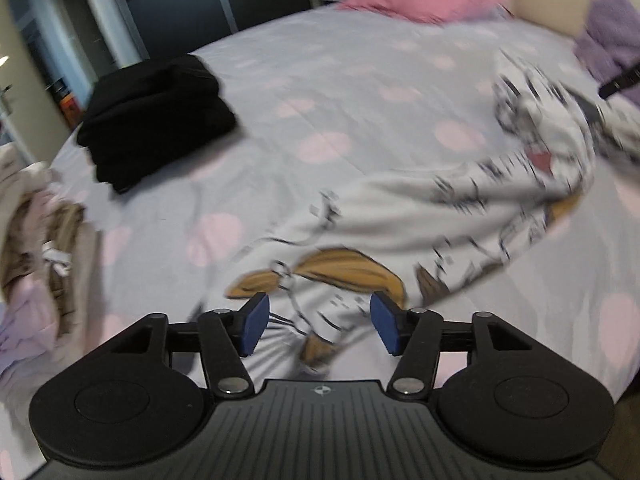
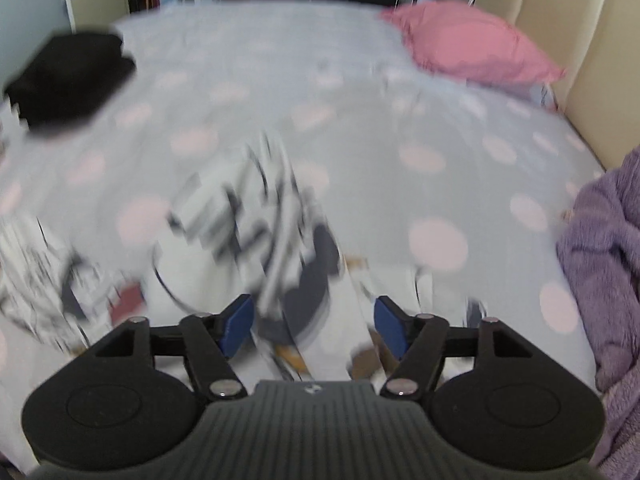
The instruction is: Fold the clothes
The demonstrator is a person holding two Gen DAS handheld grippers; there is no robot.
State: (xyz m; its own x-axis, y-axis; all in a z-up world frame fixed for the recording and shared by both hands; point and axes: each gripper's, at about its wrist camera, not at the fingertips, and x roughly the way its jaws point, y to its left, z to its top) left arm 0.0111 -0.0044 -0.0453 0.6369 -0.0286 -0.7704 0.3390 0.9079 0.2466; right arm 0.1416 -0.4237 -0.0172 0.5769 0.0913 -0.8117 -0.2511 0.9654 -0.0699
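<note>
A white garment with black cartoon line drawings and orange patches (image 1: 400, 216) lies rumpled across the bed, blurred by motion. My left gripper (image 1: 320, 330) hovers over its near end, blue pads wide apart; cloth shows below the gap but neither pad presses it. In the right wrist view the same garment (image 2: 248, 216) spreads from the left edge to under my right gripper (image 2: 314, 330). That gripper is open too, its blue pads clear of the fabric beneath them.
The bed sheet (image 1: 340, 80) is pale grey with pink dots. A folded black stack (image 1: 156, 120) (image 2: 68, 80) sits at the far left. A pink pillow (image 2: 472, 44) and cream headboard (image 2: 560, 20) lie behind, a purple blanket (image 2: 608, 280) at right, and a beige-pink clothes heap (image 1: 40, 260) at left.
</note>
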